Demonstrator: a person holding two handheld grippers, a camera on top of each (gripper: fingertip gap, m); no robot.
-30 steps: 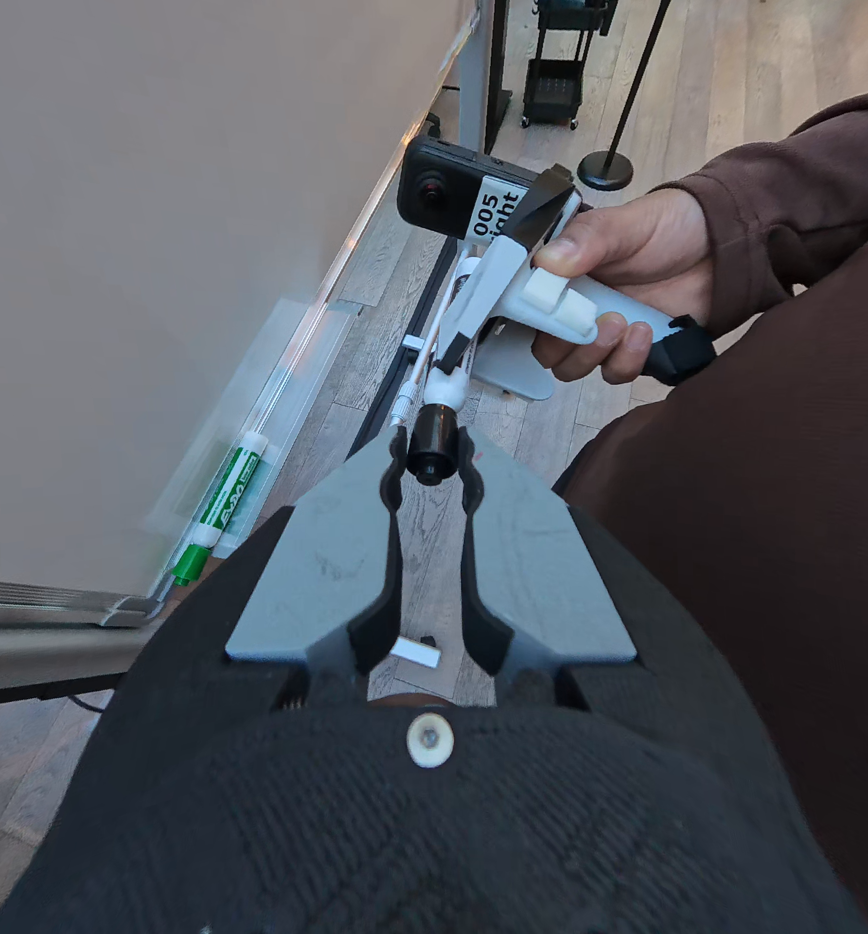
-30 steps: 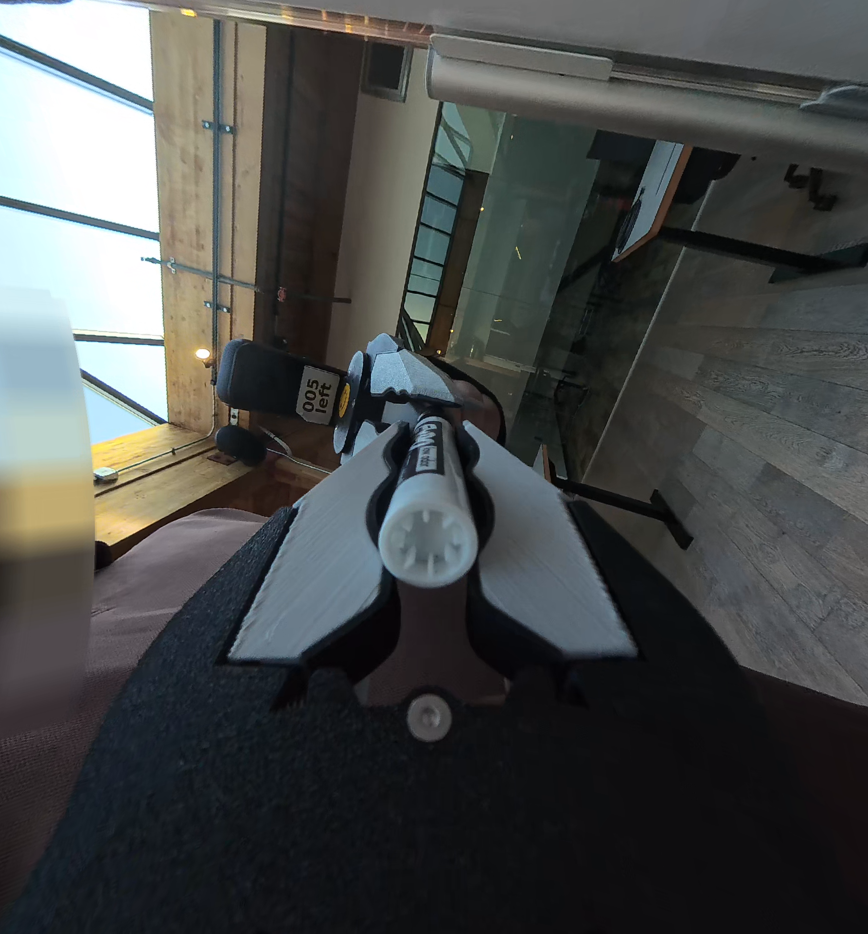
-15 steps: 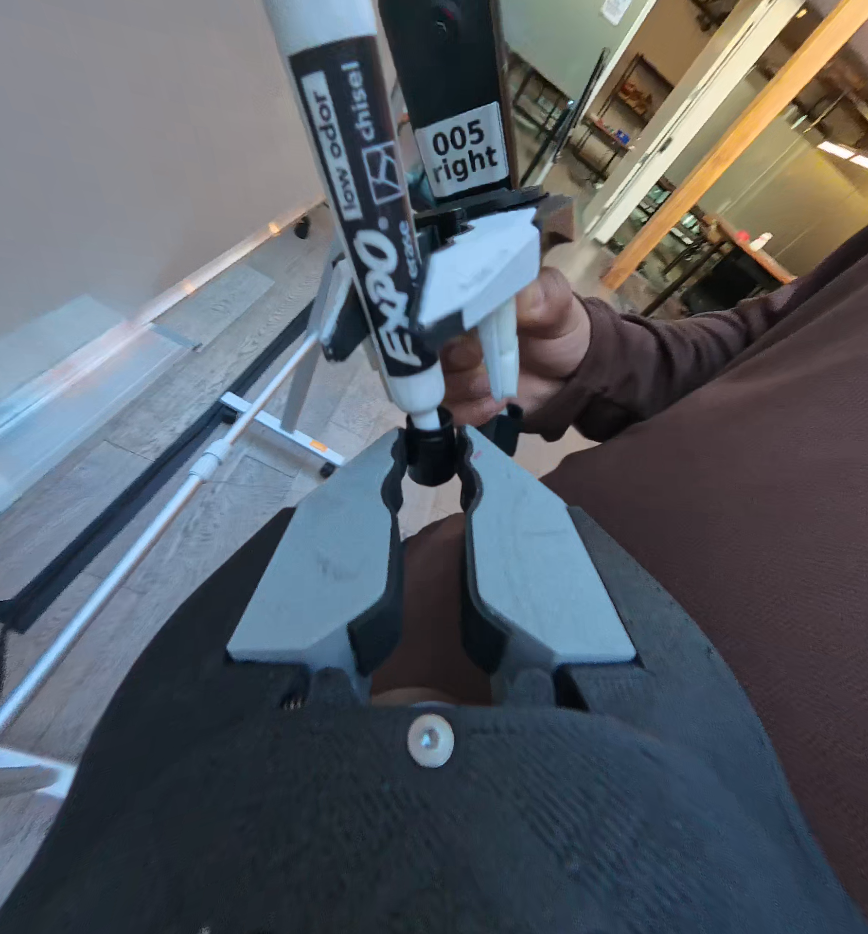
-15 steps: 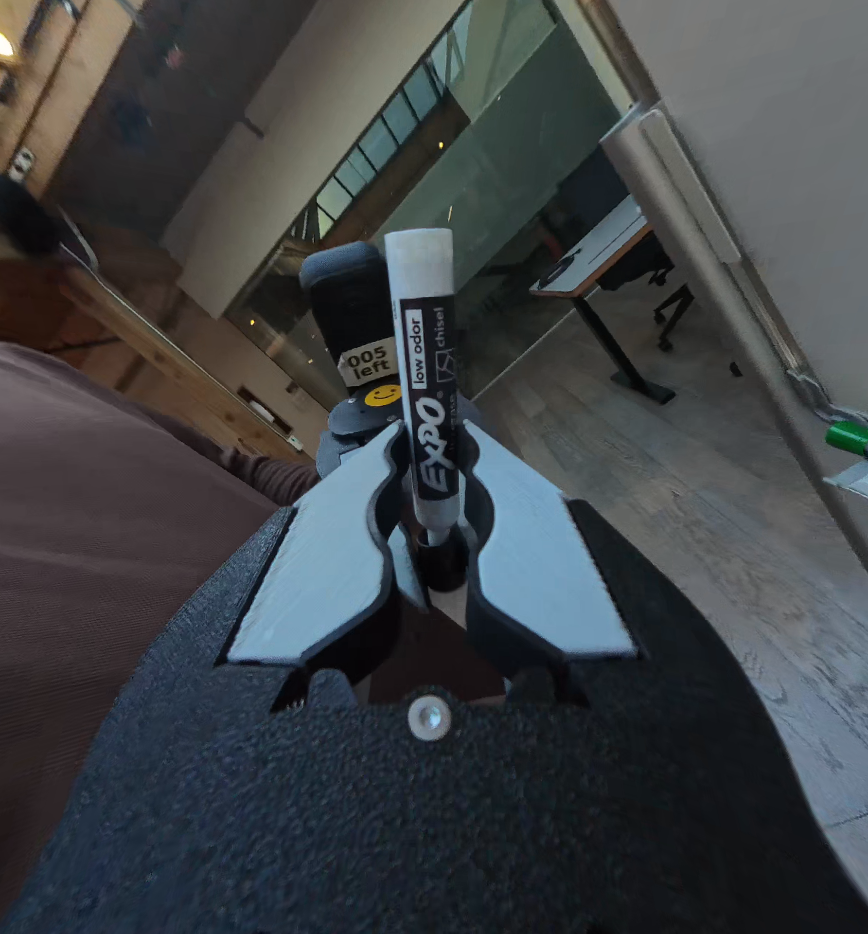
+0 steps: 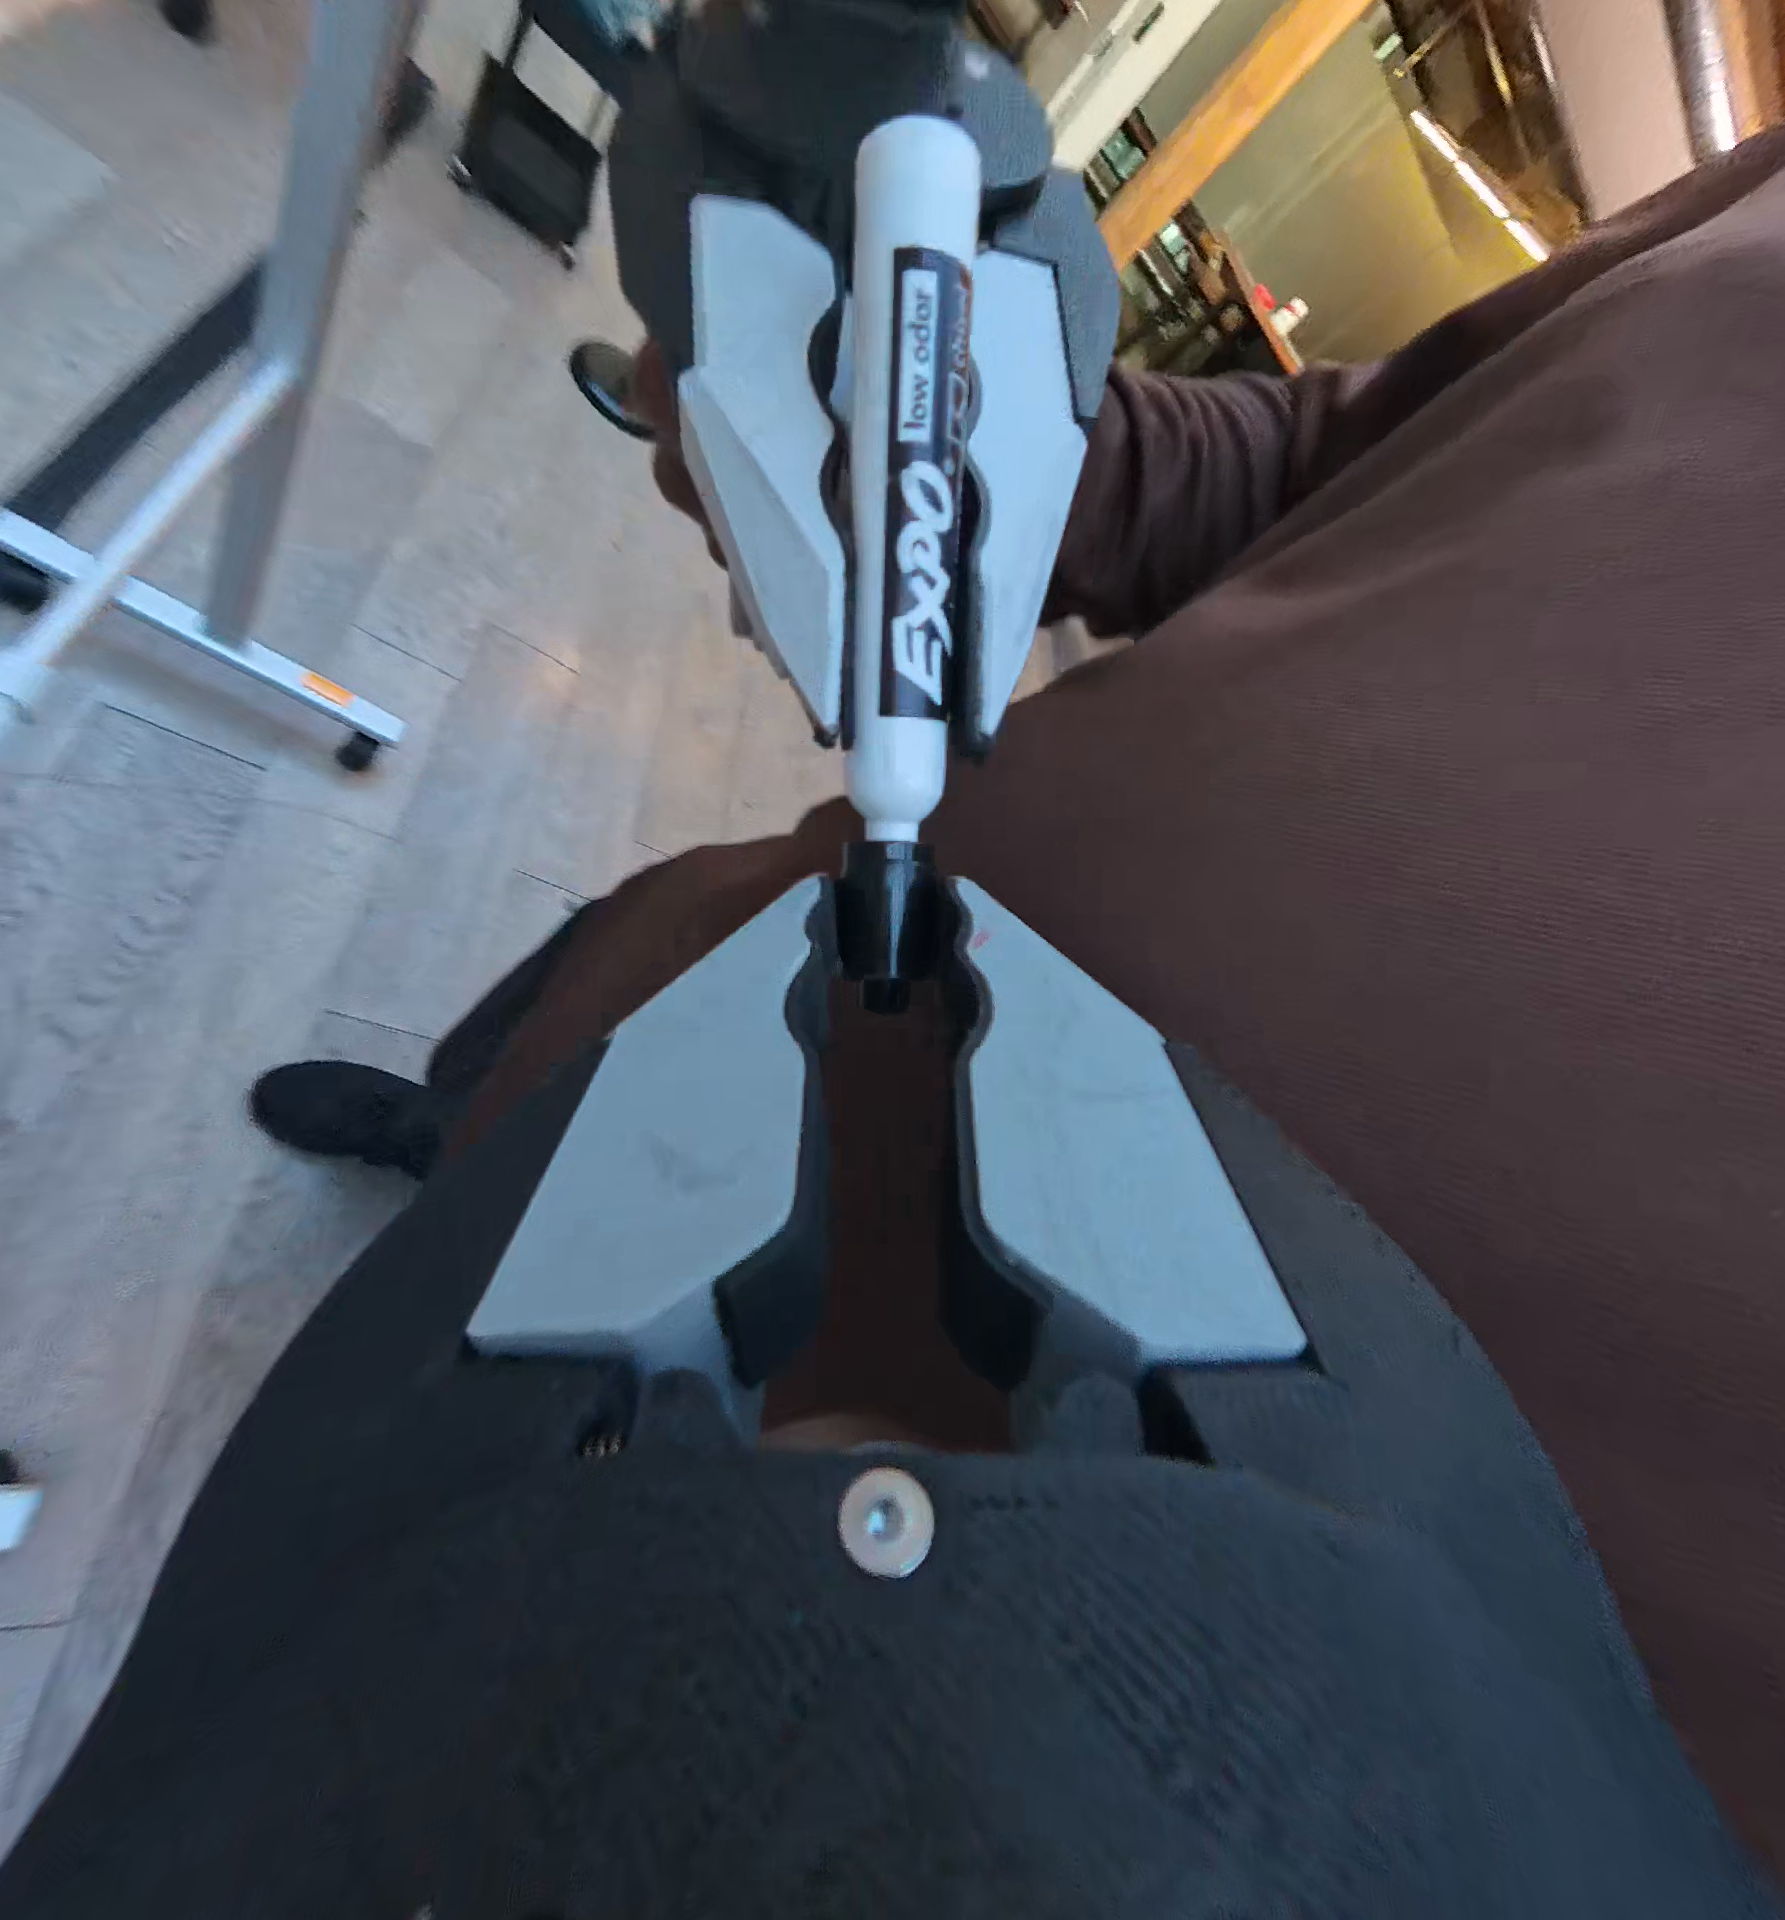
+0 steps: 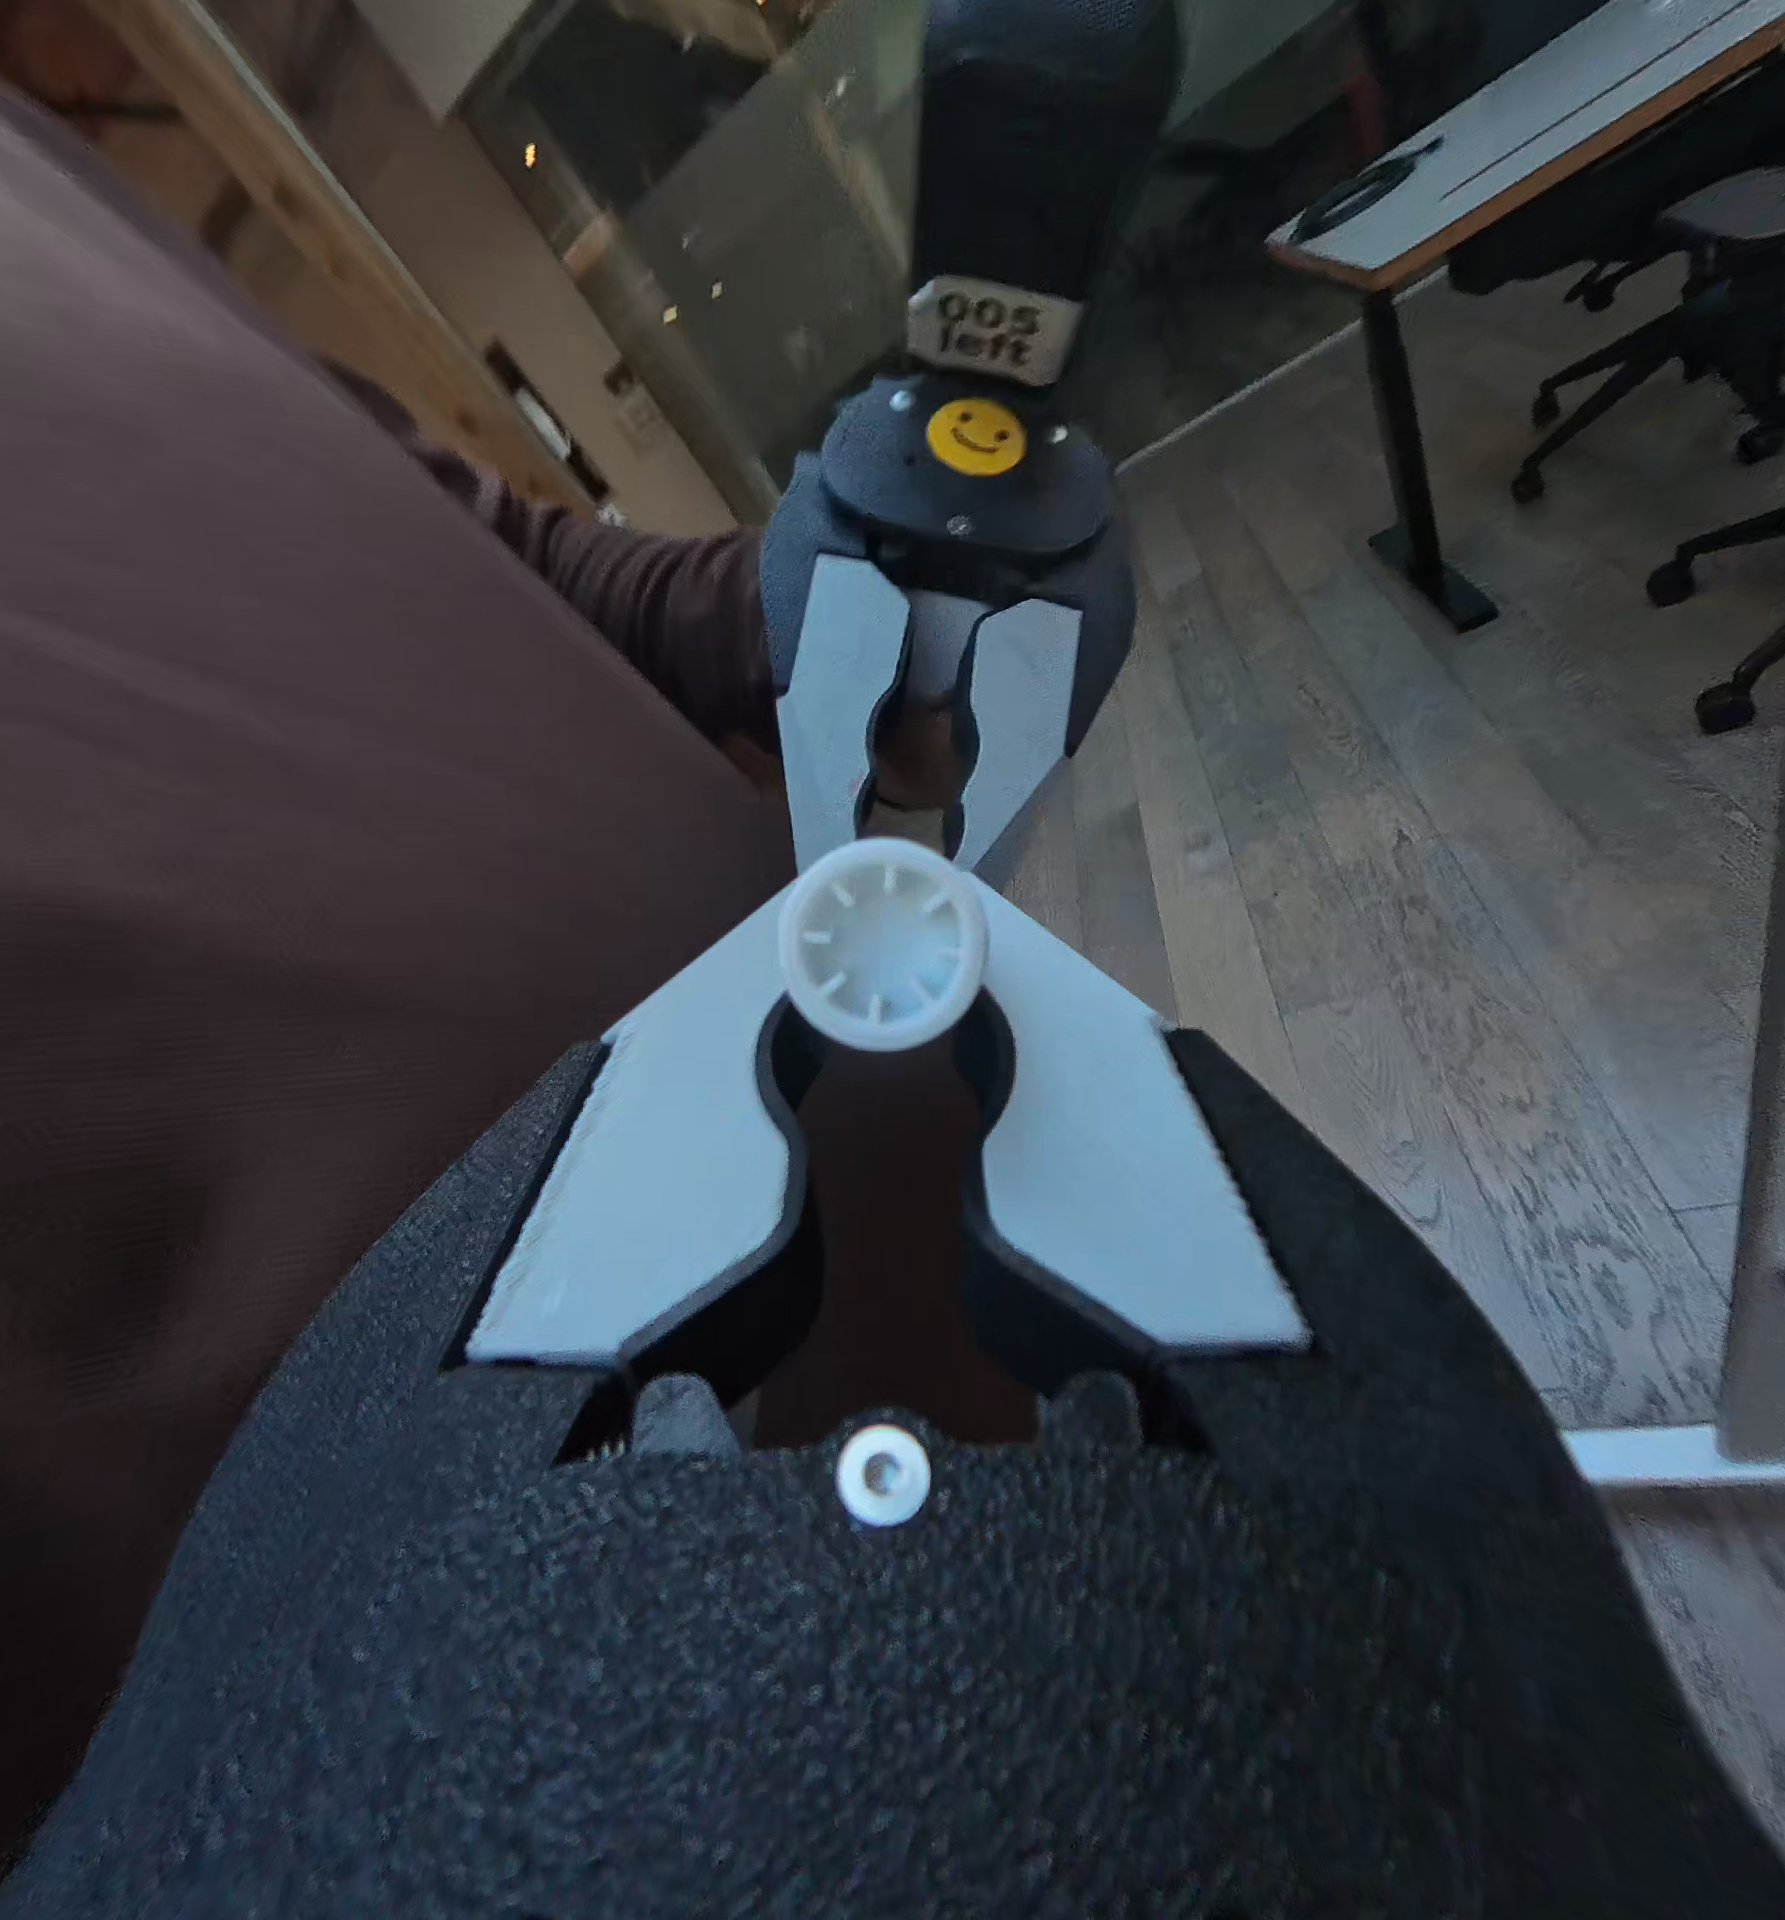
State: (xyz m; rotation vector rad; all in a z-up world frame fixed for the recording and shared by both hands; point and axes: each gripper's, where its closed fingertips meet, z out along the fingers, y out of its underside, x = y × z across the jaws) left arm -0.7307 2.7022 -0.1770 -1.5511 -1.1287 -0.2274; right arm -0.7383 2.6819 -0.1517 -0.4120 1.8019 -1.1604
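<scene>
A white marker (image 5: 909, 499) with a black label is held in my right gripper (image 5: 903, 732), which is shut on its barrel and points straight at my left gripper. My left gripper (image 5: 883, 914) is shut on the marker's black cap (image 5: 883, 925). A short white neck (image 5: 893, 831) shows between barrel and cap. In the right wrist view I see the marker's round white back end (image 6: 883, 956) between my right gripper's (image 6: 883, 935) fingers. The left gripper (image 6: 903, 831), with a yellow smiley sticker (image 6: 974, 436), faces it just beyond. The cap is hidden there.
A person's brown clothing (image 5: 1387, 935) fills the right side, close beside both grippers, with a dark shoe (image 5: 337, 1117) on the wood floor (image 5: 140, 935). A metal stand foot with a caster (image 5: 244, 665) is on the left. A desk (image 6: 1542, 177) and office chairs (image 6: 1719, 312) stand farther off. Left and right tips are no more than a few centimetres apart.
Both grippers have swung away from the whiteboard. The marker, which stood across the right gripper's fingers, now lies in line with both grippers, which face each other tip to tip.
</scene>
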